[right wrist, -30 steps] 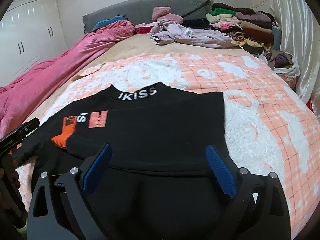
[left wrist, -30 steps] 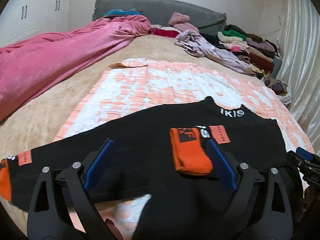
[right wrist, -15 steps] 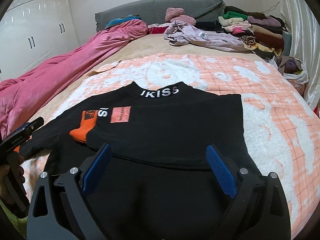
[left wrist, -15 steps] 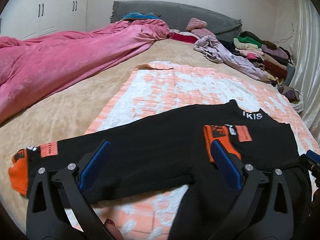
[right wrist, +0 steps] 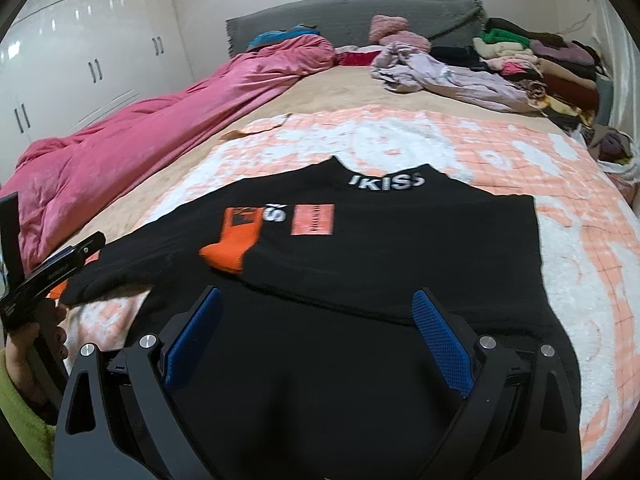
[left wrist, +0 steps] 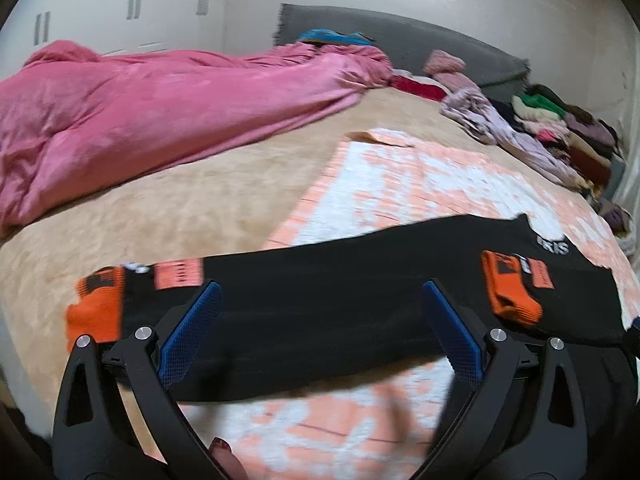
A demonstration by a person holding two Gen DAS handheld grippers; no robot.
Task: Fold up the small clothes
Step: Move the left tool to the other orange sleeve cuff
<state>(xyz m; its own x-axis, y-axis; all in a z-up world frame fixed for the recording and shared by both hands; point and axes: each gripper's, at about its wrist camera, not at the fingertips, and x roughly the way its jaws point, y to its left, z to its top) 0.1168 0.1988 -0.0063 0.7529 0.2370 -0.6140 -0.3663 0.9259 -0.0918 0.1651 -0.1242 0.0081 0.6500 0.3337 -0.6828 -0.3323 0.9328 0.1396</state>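
A small black sweater (right wrist: 400,248) with white collar lettering and orange cuffs lies flat on an orange-and-white blanket (right wrist: 580,248). One sleeve is folded across the chest, its orange cuff (right wrist: 234,244) on the body. The other sleeve (left wrist: 304,300) stretches out to the left, ending in an orange cuff (left wrist: 94,308). My left gripper (left wrist: 320,308) is open and empty, hovering over that outstretched sleeve. My right gripper (right wrist: 316,312) is open and empty above the sweater's lower body. The left gripper also shows in the right wrist view (right wrist: 52,276).
A pink duvet (left wrist: 140,112) is bunched along the left of the beige bed (left wrist: 180,208). Loose and stacked clothes (right wrist: 520,64) lie at the far right by a grey headboard (right wrist: 360,16). White wardrobes (right wrist: 80,60) stand to the left.
My left gripper has swung left along the outstretched sleeve, so its far orange cuff has come into view. My right gripper has moved slightly; the sweater lies as before.
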